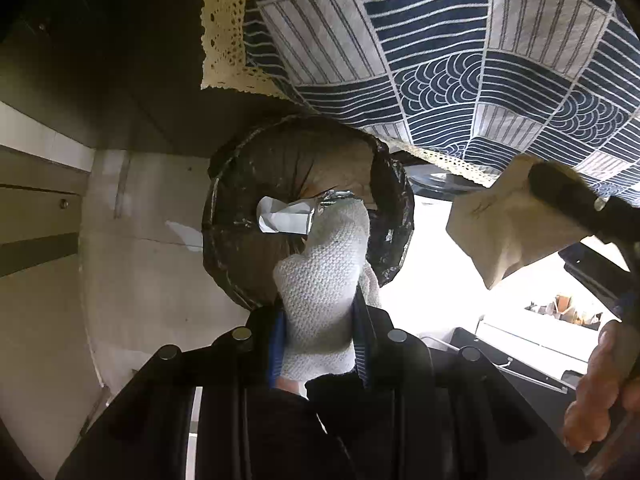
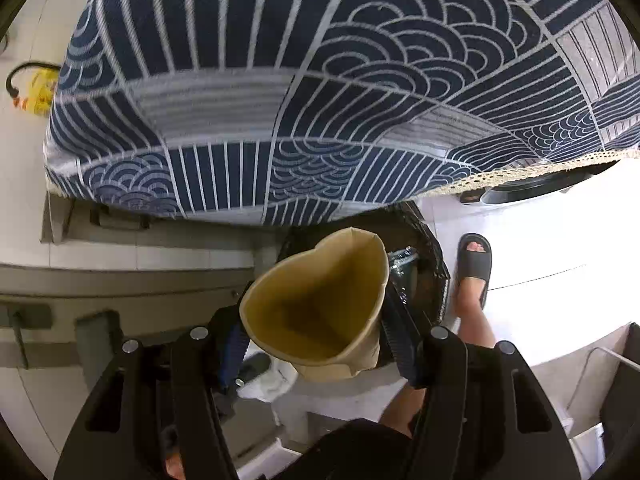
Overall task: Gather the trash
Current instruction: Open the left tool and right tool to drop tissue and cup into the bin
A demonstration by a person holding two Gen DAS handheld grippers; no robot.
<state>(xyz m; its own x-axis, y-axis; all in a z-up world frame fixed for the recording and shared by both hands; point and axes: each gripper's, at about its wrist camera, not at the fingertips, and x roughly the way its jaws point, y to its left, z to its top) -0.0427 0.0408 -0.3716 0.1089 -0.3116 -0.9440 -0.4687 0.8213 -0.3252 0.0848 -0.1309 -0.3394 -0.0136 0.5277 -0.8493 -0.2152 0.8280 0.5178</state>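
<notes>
Now — left jaws pinch white knit cloth | right jaws squeeze tan paper cup, dented

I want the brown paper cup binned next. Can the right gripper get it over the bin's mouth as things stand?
Probably yes: the right gripper holds the paper cup beside the bin, and only the left gripper's white cloth hangs over the mouth.

This looks like a home, likely a laundry or utility corner. A table draped in a navy wave-patterned tablecloth with cream lace trim stands on a pale tiled floor. Beside it sit a bag-lined trash bin and what seems a front-loading washer door. A person's foot wears a house slipper.
</notes>
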